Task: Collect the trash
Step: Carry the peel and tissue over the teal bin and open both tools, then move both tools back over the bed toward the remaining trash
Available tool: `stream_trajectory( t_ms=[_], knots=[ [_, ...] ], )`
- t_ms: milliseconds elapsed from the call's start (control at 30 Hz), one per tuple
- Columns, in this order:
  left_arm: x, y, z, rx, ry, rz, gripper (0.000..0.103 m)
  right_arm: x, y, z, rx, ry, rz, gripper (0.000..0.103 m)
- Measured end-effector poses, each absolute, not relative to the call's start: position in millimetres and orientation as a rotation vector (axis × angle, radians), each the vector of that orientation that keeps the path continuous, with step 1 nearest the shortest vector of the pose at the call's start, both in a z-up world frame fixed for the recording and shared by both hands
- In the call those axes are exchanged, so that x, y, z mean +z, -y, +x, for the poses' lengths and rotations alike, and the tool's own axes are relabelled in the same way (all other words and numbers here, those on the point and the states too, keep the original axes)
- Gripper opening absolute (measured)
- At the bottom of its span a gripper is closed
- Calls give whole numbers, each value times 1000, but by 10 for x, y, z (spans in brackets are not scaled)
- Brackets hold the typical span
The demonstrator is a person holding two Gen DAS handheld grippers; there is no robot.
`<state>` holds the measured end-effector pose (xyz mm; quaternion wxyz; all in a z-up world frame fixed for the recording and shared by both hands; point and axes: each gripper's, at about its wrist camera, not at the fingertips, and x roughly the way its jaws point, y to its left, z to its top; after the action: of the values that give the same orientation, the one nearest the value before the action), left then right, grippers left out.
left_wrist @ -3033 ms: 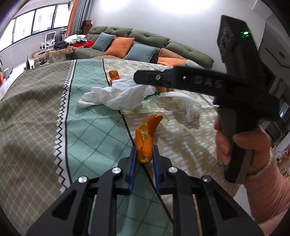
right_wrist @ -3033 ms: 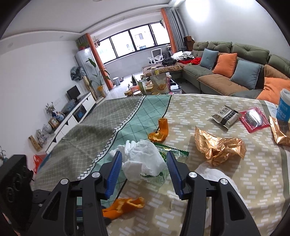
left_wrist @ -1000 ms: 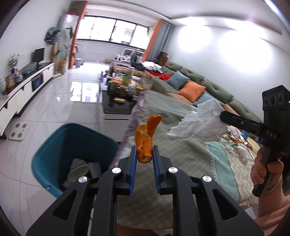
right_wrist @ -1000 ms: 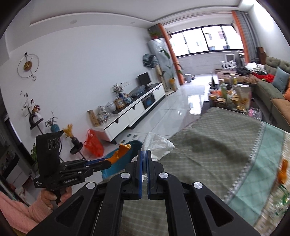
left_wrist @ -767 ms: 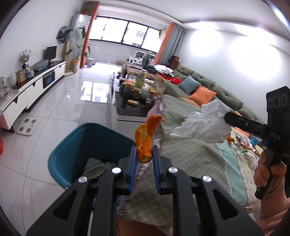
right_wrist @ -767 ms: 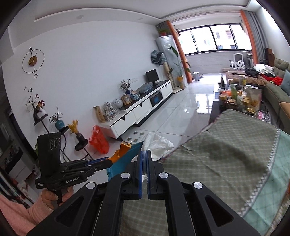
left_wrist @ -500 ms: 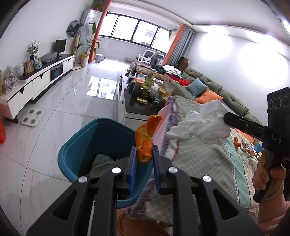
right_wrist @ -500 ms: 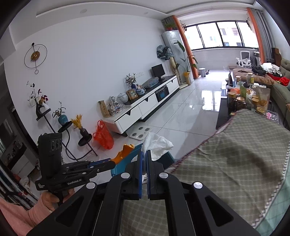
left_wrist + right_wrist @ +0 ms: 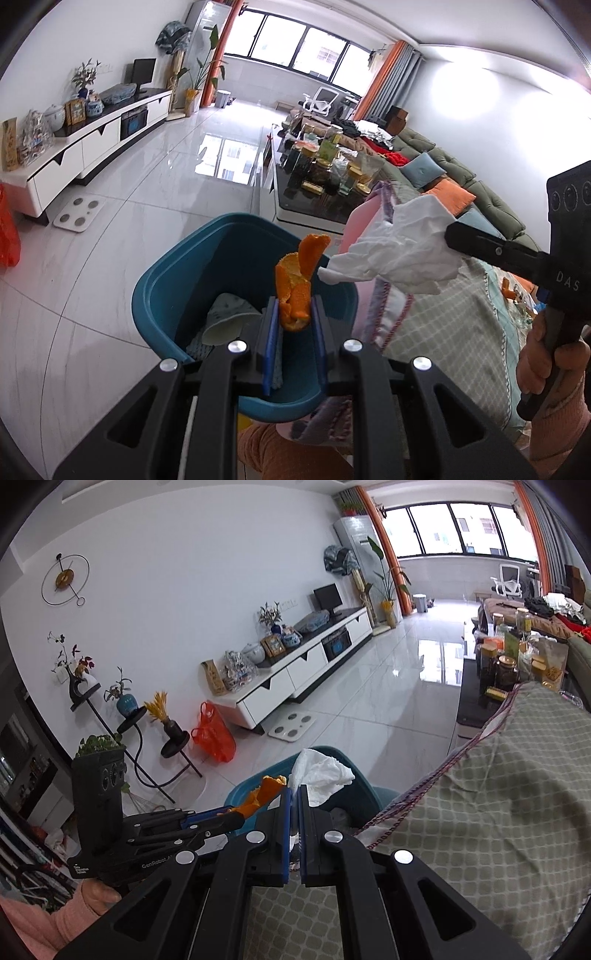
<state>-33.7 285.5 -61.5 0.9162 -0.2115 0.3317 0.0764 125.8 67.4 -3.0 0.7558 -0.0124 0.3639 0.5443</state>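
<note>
I hold my left gripper (image 9: 293, 314) clamped on orange peel (image 9: 297, 278) over the teal bin (image 9: 166, 273) directly below, right gripper (image 9: 294, 805) pinching crumpled tissue (image 9: 319, 771) beside it (dropping step), so next both should release.

Setting: home living room. Glossy white tiled floor (image 9: 122, 229). Long low white TV cabinet with black top (image 9: 295, 672) along the white wall, carrying a small black screen (image 9: 327, 594), framed picture and jars. Round wire wall clock (image 9: 65, 579). Olive-green tufted sofa (image 9: 454, 173) with orange and blue cushions. Wide window (image 9: 295, 48) flanked by orange curtains. Dark glass coffee table (image 9: 314, 192) crowded with jars. Potted plants on black stands (image 9: 125, 705). White bathroom scale (image 9: 291, 728) on floor.
</note>
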Motion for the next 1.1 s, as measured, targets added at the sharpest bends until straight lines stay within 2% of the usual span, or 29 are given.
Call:
stream_trajectory(
  t_ms=[467, 867, 1000, 1100],
  knots=[
    [-859, -2944, -191, 191, -751, -471, 19, -311, -964, 1311, 1171, -892, -76, 4],
    [-868, -2955, -183, 196, -736, -481, 19, -446, -1044, 1339, 1161, -953, -76, 11],
    [-804, -2900, -195, 190, -721, -467, 21, -426, -979, 1347, 1153, -943, -65, 19],
    [-741, -2861, -204, 182, -705, -457, 21, -397, -930, 1343, 1152, -934, -55, 19]
  ],
)
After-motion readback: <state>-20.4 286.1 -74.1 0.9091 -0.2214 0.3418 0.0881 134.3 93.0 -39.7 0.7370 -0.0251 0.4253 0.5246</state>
